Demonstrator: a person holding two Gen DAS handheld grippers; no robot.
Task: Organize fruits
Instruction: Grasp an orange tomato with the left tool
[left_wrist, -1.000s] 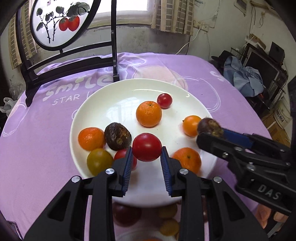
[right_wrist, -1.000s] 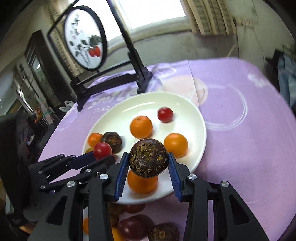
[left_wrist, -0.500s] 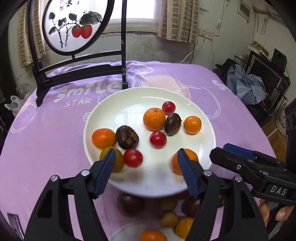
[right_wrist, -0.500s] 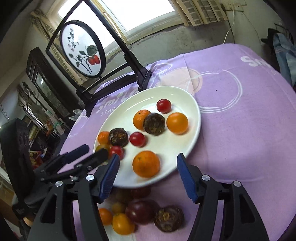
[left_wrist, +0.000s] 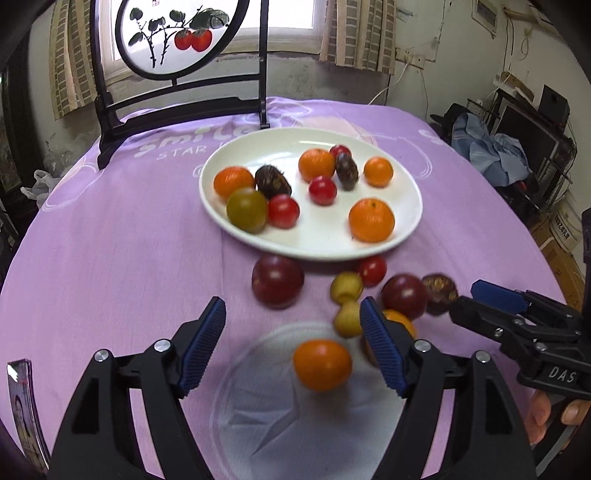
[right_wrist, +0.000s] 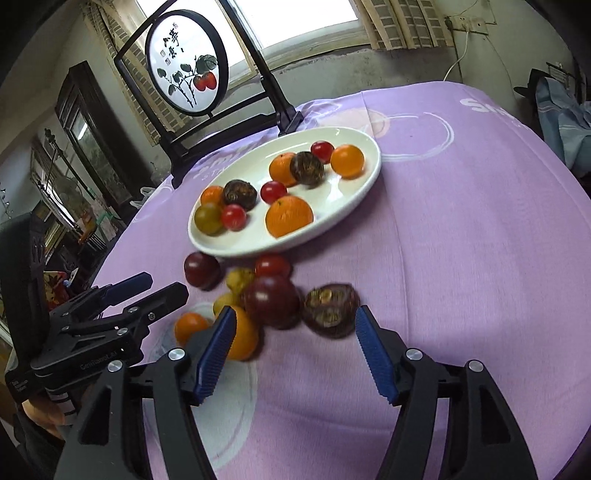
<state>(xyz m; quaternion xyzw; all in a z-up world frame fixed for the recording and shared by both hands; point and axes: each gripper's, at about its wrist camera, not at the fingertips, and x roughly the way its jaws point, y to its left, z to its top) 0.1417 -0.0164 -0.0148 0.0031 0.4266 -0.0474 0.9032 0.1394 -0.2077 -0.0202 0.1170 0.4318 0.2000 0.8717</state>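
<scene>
Roughly half done by the look of it: ten fruits sitting on the white plate (left_wrist: 408, 192), about eight loose ones (left_wrist: 277, 281) clustered on the purple cloth (left_wrist: 122, 258) of the desk just in front. Both empty, left tongs (left_wrist: 293, 345) and right tongs (right_wrist: 291, 350) opening, nothing gripped. Behind the plate, a round painted screen (left_wrist: 181, 35) under a window; cluttered shelves to the side.
</scene>
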